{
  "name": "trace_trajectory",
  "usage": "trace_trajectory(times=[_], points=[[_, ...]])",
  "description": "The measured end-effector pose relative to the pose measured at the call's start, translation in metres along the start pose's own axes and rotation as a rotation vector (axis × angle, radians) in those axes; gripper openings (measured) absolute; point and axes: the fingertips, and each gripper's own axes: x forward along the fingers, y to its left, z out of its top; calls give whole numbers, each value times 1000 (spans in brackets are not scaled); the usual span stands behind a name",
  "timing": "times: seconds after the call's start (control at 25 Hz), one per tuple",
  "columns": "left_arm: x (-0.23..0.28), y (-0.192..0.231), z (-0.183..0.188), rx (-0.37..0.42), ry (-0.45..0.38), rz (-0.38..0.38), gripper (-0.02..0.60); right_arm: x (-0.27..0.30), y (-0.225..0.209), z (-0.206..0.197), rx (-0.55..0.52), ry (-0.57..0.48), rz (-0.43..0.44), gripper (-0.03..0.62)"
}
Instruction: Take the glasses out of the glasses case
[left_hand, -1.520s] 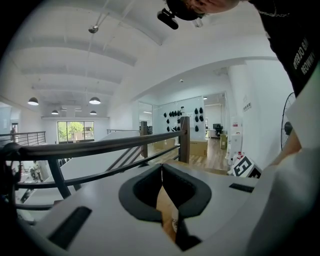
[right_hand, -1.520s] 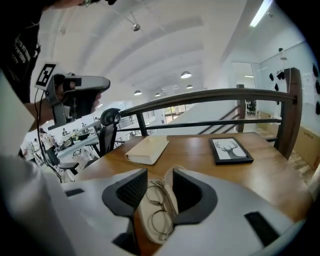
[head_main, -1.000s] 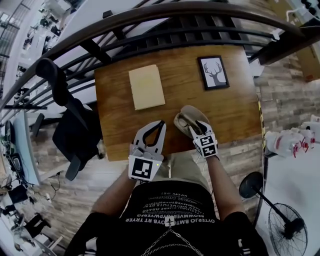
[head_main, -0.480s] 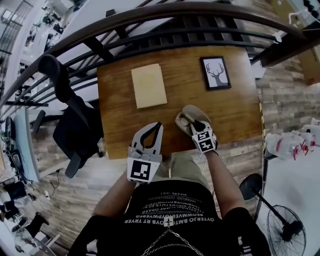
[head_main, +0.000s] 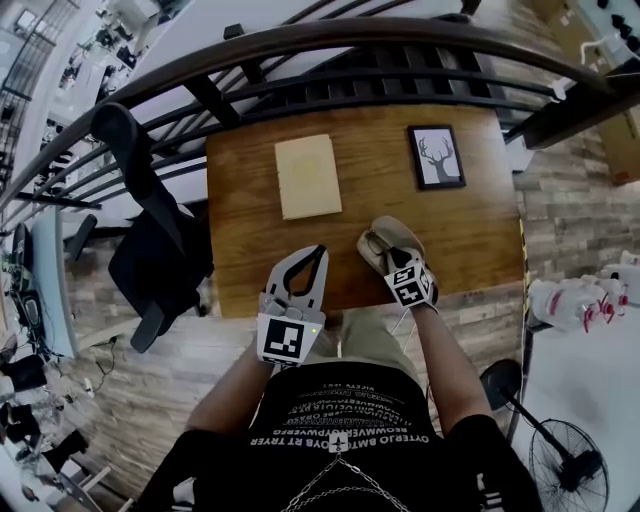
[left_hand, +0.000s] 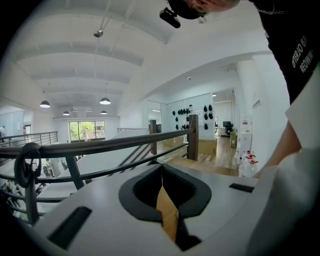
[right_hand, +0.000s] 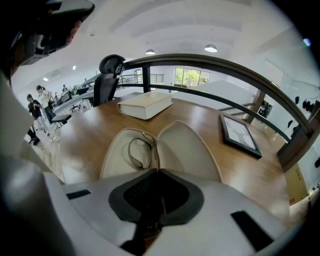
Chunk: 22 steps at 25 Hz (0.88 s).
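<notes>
An open beige glasses case (head_main: 397, 234) (right_hand: 187, 150) lies on the wooden table (head_main: 460, 235) near its front edge. The glasses (right_hand: 139, 152) lie in the case's left half; one lens loop shows, and the rest is hidden behind my right gripper's jaws. My right gripper (head_main: 387, 260) (right_hand: 157, 171) points steeply down at the case's near end. Its jaws have just been closing, and the tips now meet over the glasses' near part. My left gripper (head_main: 321, 250) (left_hand: 161, 167) is at the table's front edge, left of the case, shut on nothing.
A beige book (head_main: 307, 176) lies at the table's back left and a framed deer picture (head_main: 438, 157) at the back right. A dark railing (head_main: 300, 45) curves behind the table. An office chair (head_main: 150, 250) stands to the left, a fan (head_main: 570, 455) to the right.
The right gripper's jaws have closed over the near end of the case, and its marker cube has turned a little. The left gripper has barely shifted.
</notes>
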Motion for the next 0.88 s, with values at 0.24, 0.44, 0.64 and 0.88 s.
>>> trace_trajectory(times=[0.24, 0.44, 0.64, 0.88], points=[[-10, 7, 7, 5, -10, 6, 29, -23, -1, 10, 14, -75, -40, 29], [-21, 9, 10, -2, -19, 1, 28, -50, -8, 24, 77, -136, -80, 29], [-30, 7, 17, -3, -45, -12, 29, -78, -12, 34, 137, -201, -106, 29], [-40, 7, 24, 6, -69, -28, 28, -114, -4, 42, 182, -281, -135, 29]])
